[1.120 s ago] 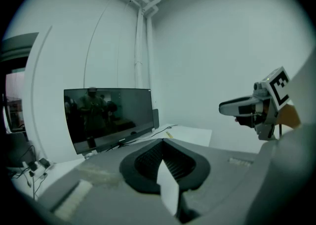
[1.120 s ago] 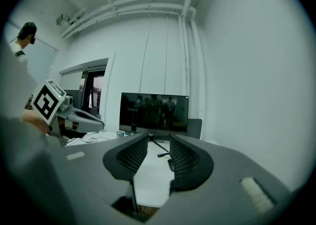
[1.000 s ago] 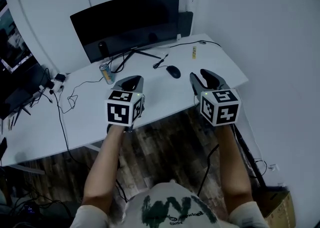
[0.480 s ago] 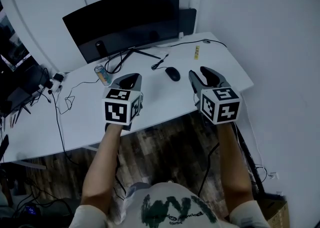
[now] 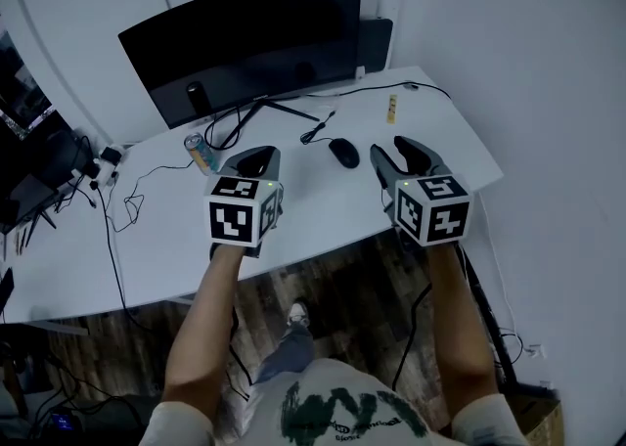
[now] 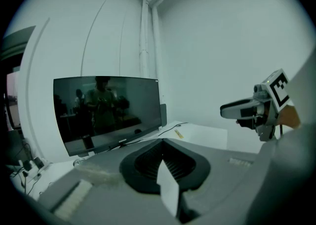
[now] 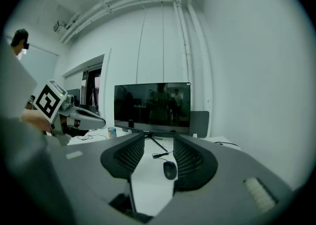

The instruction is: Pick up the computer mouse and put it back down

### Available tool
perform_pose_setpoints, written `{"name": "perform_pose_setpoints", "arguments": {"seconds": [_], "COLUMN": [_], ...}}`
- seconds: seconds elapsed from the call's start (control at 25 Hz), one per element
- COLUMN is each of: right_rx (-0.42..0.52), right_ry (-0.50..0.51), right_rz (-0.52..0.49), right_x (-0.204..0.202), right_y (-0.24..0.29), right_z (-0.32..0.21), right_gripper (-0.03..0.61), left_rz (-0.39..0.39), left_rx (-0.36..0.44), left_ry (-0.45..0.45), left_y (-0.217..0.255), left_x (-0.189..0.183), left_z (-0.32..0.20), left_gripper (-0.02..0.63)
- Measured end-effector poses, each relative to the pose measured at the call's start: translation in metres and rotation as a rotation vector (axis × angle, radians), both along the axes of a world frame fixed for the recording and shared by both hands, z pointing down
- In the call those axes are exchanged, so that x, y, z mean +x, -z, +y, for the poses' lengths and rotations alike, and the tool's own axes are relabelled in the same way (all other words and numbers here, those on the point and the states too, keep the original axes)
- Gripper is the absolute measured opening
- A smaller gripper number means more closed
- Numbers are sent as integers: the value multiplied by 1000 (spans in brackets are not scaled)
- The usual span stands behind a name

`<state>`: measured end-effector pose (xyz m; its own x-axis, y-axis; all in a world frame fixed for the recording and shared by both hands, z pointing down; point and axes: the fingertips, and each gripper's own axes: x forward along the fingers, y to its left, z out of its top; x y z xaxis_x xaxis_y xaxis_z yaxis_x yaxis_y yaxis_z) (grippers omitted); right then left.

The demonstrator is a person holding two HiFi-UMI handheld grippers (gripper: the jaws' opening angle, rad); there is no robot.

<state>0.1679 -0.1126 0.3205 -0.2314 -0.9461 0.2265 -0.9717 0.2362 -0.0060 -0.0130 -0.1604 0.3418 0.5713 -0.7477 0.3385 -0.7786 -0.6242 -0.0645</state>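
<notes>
Right gripper (image 5: 388, 147): jaws apart and just been opening, pads touching nothing. It was held above the counter's near edge toward the right-hand end. In the right gripper view (image 7: 159, 138) the mouse showed in the gap between the jaws, but farther ahead and resting on the counter.

Left gripper (image 5: 254, 155): jaws together at the tips, with nothing between them. It was held above the near edge around the counter's middle and showed the same in its own view (image 6: 162, 141).

Computer mouse (image 5: 343, 153) (image 7: 170, 169): black, lying flat on the white counter (image 5: 323, 201). It sat right of centre, about midway between the near and far edges and just ahead of the right gripper's tips, apart from both grippers.

Monitor (image 5: 245, 38) (image 6: 106, 110) (image 7: 152, 106): wide, dark and switched off, on a splayed stand along the far edge.

Black cable (image 5: 315, 127): a loose loop on the counter between the mouse and the monitor stand.

Drink can (image 5: 201, 152) (image 7: 112, 132): upright, left of the stand and just beyond the left gripper.

Small yellow item (image 5: 391, 108) (image 6: 178, 133): lying near the far right corner. What it was could not be made out.

Dark rectangular unit (image 5: 377, 43): upright behind the monitor's right end.

Wooden floor (image 5: 342, 288): visible below the near edge, with one of the person's shoes (image 5: 298, 314) on it.
</notes>
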Motion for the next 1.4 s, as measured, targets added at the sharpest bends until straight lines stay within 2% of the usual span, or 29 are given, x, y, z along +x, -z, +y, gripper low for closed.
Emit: {"name": "perform_pose_setpoints", "arguments": {"seconds": [0.72,1.08,1.4], "right_rx": [-41,-78,-116], "right_ry": [-25,-27,-26], "right_rz": [5,19,4], "right_x": [-31,-43,-21], "right_y": [-2,-16,-36], "right_z": [-142,-184,-197], "right_gripper": [239,265,275], "left_rz": [47,74,63], "left_rx": [-16,-45,-59], "left_ry": [-47,-84,-74], "left_y": [0,-16,-27], "left_x": [-13,-8,8], "left_z": [-145,-181,-192], "left_gripper": [3,3,3]}}
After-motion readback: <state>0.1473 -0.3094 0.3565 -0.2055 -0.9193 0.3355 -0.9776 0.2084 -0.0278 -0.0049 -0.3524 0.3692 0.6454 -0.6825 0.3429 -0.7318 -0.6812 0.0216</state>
